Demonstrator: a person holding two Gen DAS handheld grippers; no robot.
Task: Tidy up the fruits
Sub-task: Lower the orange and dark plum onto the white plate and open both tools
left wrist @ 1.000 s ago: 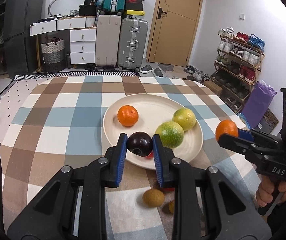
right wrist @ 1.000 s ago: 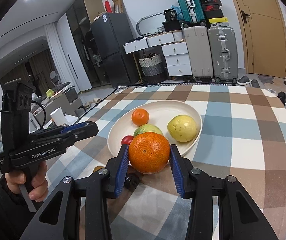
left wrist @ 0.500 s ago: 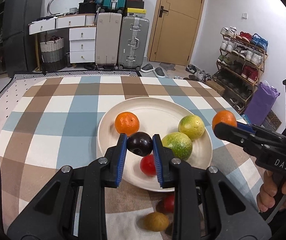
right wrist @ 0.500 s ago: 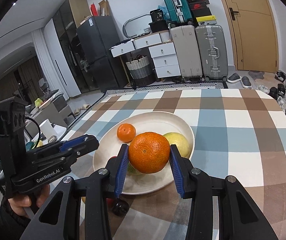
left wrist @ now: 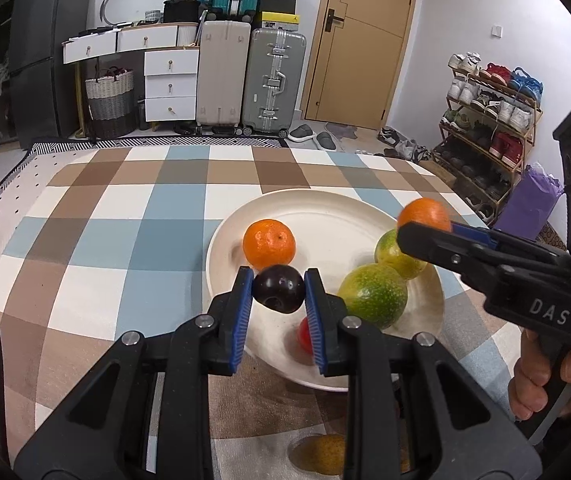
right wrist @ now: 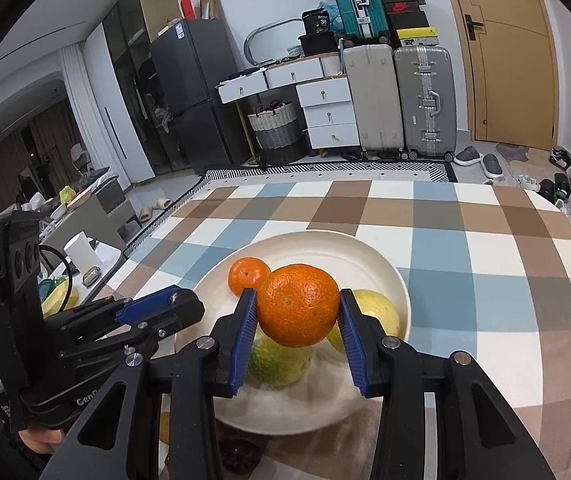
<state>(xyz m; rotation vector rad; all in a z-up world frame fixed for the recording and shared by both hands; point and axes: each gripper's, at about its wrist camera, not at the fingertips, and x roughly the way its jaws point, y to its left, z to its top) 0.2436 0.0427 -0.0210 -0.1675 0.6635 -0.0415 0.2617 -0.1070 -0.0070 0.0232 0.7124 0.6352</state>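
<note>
We look across a lived-in room: suitcases (left wrist: 273, 80) and white drawers (left wrist: 170, 84) against the far wall, a wooden door (left wrist: 359, 40) at upper centre, a shoe rack (left wrist: 489, 120) at the right of the left wrist view. In front of it our desk (left wrist: 125, 216) is covered with a blue, brown and white checked cloth.

A cream plate (left wrist: 325, 208) sits at centre right of the left wrist view. On it we see a small orange (left wrist: 269, 243) towards its left side, two green-yellow citrus fruits touching each other at the right, the nearer one (left wrist: 373, 295) and the farther one (left wrist: 395, 254), and a red fruit (left wrist: 305, 330) half hidden behind our left gripper's right finger.

Our left gripper (left wrist: 279, 290) is closed narrowly on a dark plum (left wrist: 279, 288), held above the plate's near left part, just in front of the small orange. Our right gripper (right wrist: 296, 307) clamps a larger orange (right wrist: 297, 305) between its blue pads, above the plate and in front of the green-yellow fruits; from the left wrist view that orange (left wrist: 424, 216) shows at the right, over the plate's right rim, partly covered by the gripper's black finger.

Near the bottom edge of the left wrist view a small brownish fruit (left wrist: 325, 454) lies on the cloth off the plate, between the gripper arms. In the right wrist view a dark round thing (right wrist: 241, 456) lies on the cloth below the plate's near rim; we cannot tell what it is.
</note>
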